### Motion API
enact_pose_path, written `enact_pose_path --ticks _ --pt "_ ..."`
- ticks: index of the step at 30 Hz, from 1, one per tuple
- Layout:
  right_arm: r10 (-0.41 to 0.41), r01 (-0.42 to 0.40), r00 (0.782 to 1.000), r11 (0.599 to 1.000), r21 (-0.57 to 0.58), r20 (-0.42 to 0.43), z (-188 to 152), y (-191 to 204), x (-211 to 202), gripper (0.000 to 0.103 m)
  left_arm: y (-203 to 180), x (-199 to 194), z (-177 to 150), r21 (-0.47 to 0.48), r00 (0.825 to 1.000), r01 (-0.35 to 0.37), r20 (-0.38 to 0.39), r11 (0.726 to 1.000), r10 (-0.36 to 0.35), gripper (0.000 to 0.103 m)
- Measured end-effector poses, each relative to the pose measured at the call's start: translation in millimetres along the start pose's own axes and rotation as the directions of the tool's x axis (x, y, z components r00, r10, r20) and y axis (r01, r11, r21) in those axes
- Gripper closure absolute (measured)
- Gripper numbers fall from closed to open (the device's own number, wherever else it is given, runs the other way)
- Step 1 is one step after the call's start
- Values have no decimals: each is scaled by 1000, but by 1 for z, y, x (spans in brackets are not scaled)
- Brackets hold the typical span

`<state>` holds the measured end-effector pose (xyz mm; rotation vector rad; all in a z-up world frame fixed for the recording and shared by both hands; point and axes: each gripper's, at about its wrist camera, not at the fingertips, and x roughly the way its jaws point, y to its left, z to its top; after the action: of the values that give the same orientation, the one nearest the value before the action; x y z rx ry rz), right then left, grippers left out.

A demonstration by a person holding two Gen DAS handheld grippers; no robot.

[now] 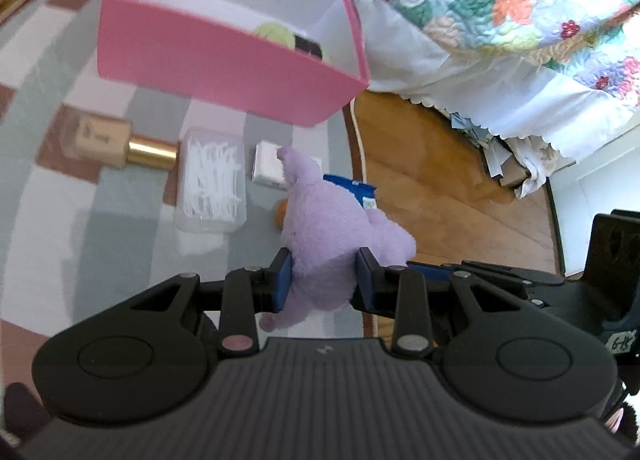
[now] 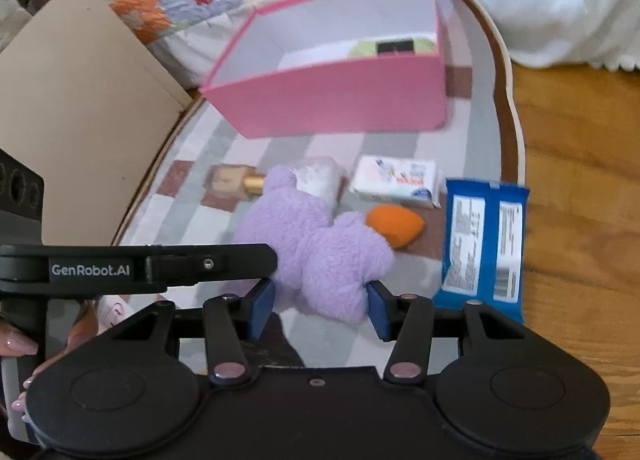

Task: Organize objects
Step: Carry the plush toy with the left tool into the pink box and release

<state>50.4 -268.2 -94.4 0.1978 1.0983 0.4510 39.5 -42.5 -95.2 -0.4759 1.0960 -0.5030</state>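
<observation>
My left gripper (image 1: 323,280) is shut on a purple plush toy (image 1: 324,227) and holds it over the checked rug. The toy also shows in the right wrist view (image 2: 316,248), where the left gripper reaches in from the left. My right gripper (image 2: 320,308) is open just behind the toy, its pads apart and touching nothing I can be sure of. A pink box (image 1: 224,71) stands beyond, open-topped, with a green and black item inside; it also shows in the right wrist view (image 2: 340,99).
On the rug (image 1: 80,219) lie a wooden and gold bottle (image 1: 120,143), a clear box of white picks (image 1: 210,179), a white packet (image 2: 396,179), an orange sponge (image 2: 396,223) and a blue wrapper (image 2: 484,244). A cardboard box (image 2: 80,131) stands left. A quilted bed (image 1: 500,19) borders the wood floor.
</observation>
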Motion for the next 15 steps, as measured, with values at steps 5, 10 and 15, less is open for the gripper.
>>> enact_pose_path --ticks 5,10,15 --pt "-27 31 998 997 -75 56 12 27 -31 48 -21 -35 7 55 997 1 75 998 -6 71" --pt "-14 28 993 992 -121 114 27 47 -60 48 -34 -65 32 77 994 9 106 997 -17 71" --pt "6 14 993 985 -171 117 63 71 -79 49 -43 -92 74 68 993 3 118 998 -11 71"
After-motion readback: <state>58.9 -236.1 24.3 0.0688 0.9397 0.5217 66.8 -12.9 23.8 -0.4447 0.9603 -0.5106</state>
